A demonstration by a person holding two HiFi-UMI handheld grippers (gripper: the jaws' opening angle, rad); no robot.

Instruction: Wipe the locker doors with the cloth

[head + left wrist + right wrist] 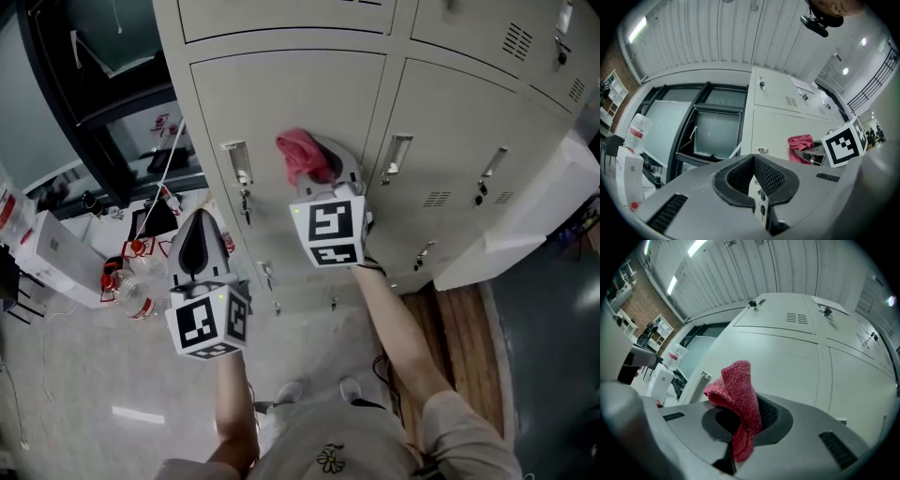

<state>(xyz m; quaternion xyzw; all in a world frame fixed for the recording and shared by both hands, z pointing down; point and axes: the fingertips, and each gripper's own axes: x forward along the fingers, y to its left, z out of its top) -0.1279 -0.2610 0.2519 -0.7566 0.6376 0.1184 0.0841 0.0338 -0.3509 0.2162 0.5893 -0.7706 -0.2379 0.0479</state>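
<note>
A bank of pale grey locker doors (300,112) fills the upper head view, each with a metal handle (237,162) and a keyed lock. My right gripper (323,173) is shut on a pink-red cloth (302,153), which it holds close to the middle door, near its right edge. The cloth (738,401) bunches up out of the jaws in the right gripper view, with the door (787,366) just beyond. My left gripper (197,246) is shut on nothing, lower and to the left, off the lockers. The cloth (800,146) also shows in the left gripper view.
A dark-framed window (712,131) stands left of the lockers. Below it lie white boxes (56,253), plastic bottles (127,286) and cables on the floor. A wooden bench (469,328) runs along the lockers at the right. The person's shoes (319,389) stand near the locker base.
</note>
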